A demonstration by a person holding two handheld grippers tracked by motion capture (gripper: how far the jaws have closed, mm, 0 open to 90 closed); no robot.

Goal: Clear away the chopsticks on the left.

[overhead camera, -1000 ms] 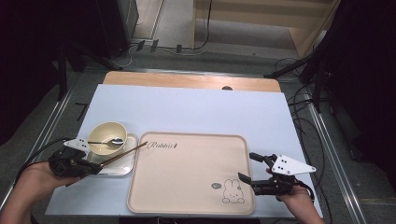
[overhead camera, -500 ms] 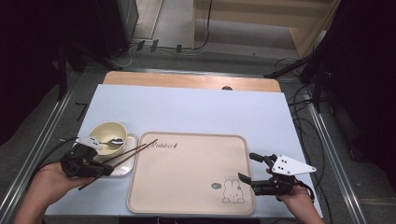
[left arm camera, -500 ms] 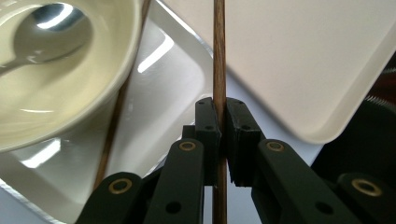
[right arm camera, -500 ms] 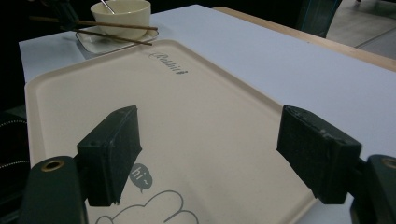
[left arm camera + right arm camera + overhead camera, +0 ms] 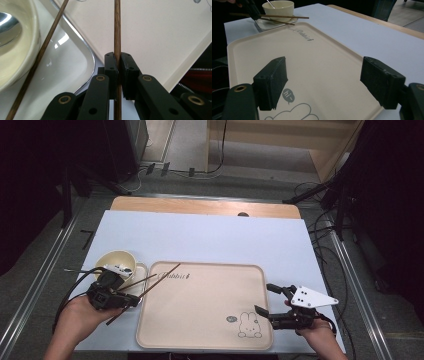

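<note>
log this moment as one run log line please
left gripper: shut on chopstick | second chopstick: loose on small tray | right gripper: open over big tray

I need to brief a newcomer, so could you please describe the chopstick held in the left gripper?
Start at the large beige tray and go to its left edge, beside the cream bowl. Two brown chopsticks are there: this chopstick is clamped between the left gripper; the other chopstick lies loose across the small metal tray.
</note>
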